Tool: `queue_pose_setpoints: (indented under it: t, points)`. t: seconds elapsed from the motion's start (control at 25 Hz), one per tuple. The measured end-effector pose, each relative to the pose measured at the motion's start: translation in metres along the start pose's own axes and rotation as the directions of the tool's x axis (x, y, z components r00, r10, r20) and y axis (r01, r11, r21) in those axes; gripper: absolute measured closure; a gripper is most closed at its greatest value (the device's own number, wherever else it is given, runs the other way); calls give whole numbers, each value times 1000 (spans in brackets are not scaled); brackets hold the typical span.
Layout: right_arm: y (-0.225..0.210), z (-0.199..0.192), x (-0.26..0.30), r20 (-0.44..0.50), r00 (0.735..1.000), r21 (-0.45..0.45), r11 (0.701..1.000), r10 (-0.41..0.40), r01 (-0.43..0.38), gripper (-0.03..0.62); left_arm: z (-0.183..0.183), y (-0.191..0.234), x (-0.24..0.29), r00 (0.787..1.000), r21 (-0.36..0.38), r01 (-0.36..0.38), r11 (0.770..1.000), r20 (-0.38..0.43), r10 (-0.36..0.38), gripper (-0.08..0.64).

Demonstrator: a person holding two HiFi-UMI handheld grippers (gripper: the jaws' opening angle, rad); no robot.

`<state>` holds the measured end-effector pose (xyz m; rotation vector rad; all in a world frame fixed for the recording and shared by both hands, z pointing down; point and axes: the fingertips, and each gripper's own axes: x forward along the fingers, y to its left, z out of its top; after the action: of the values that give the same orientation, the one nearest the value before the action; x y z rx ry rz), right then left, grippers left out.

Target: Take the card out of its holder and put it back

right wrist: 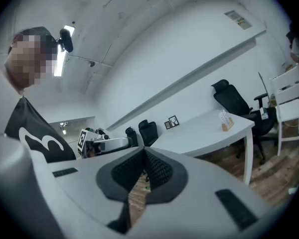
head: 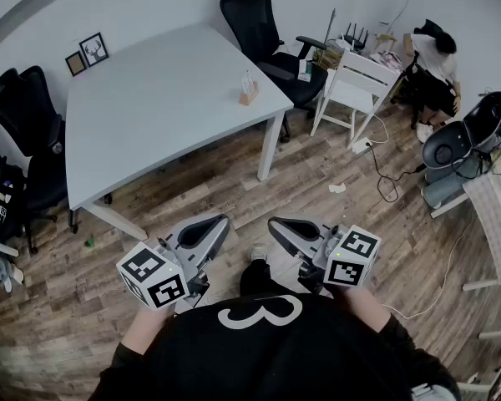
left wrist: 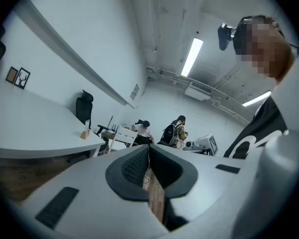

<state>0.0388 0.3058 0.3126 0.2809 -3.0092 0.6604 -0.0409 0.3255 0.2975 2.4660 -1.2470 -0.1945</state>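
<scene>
- Holding both tools level and close to the body, the person stands on the wood floor (head: pixel 317 174), short of the white table (head: pixel 150 98).
- Left gripper (head: pixel 207 229): clenched. In its own view the two dark ribbed pads meet along their full length, with nothing between them; only floor shows through the slot below the pads.
- Right gripper (head: pixel 285 230): clenched likewise. Its own view shows the pads pressed together with nothing gripped.
- The two grippers sit side by side, a small gap apart, with jaw tips angled slightly toward each other. Each marker cube faces up toward the head camera.
- Card (head: pixel 247 82): upright in its small wooden holder (head: pixel 249 98), which rests on the table near the edge farthest ahead of the tools. It is well apart from both grippers, ahead of them and roughly in line with the gap between them.
- In the left gripper view the card and holder appear ahead and to the left of the jaws; in the right gripper view, ahead and to the right.
- Two picture frames (head: pixel 92 50) stand at the table's far corner, ahead and well left of the left gripper.
- A black office chair (head: pixel 259 23) stands beyond the table; a white chair (head: pixel 355 86) stands ahead and right of the right gripper.
</scene>
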Motion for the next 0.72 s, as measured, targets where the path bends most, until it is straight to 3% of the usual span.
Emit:
queue_pose_setpoints:
  t: [0.28, 0.72]
  points:
    - [2, -1, 1, 0, 1000, -14, 1000, -2, 2, 584, 0, 3, -1, 1000, -7, -2, 1000, 5, 2, 545]
    - [-34, 8, -3, 47, 999, 61, 998, -26, 23, 584, 1, 13, 28, 1000, -2, 10, 1000, -24, -10, 545]
